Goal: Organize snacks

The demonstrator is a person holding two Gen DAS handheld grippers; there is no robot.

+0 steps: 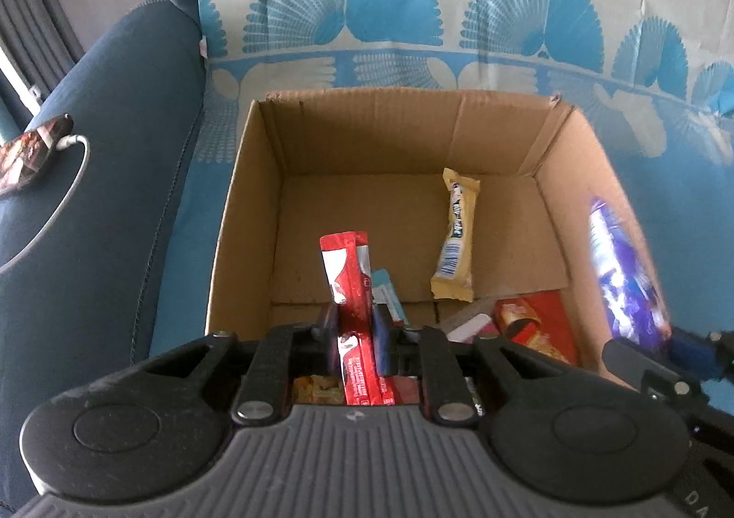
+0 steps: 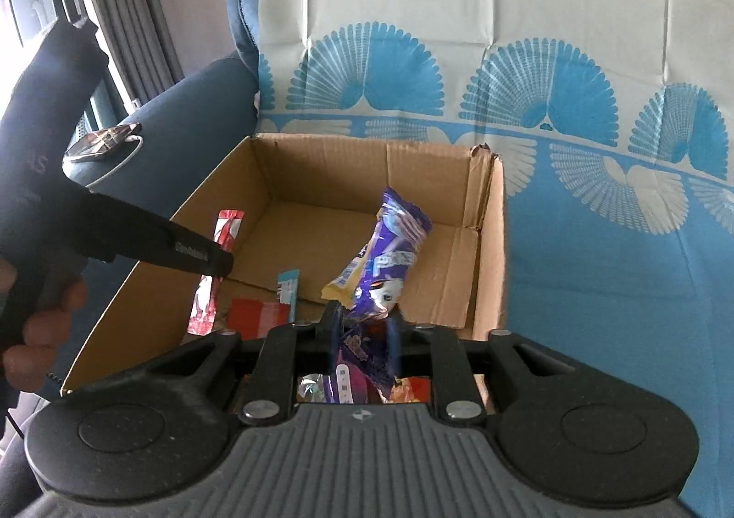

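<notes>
The left claw (image 1: 355,325) has a red wrapper (image 1: 351,284) between its jaws, and the right claw (image 2: 362,325) a purple packet (image 2: 390,242), both over the cardboard box (image 1: 247,178). Whether either grips cannot be told. Risk: a packet released near the box wall could fall outside.

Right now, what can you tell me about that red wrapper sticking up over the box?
The red snack wrapper is a long, slim, glossy packet, red with white patches and small print. It stands nearly upright between the fingers of the left tool, above the open cardboard box. Whether the fingers press on it is unclear. Its crimped top end points away from the camera.
</notes>
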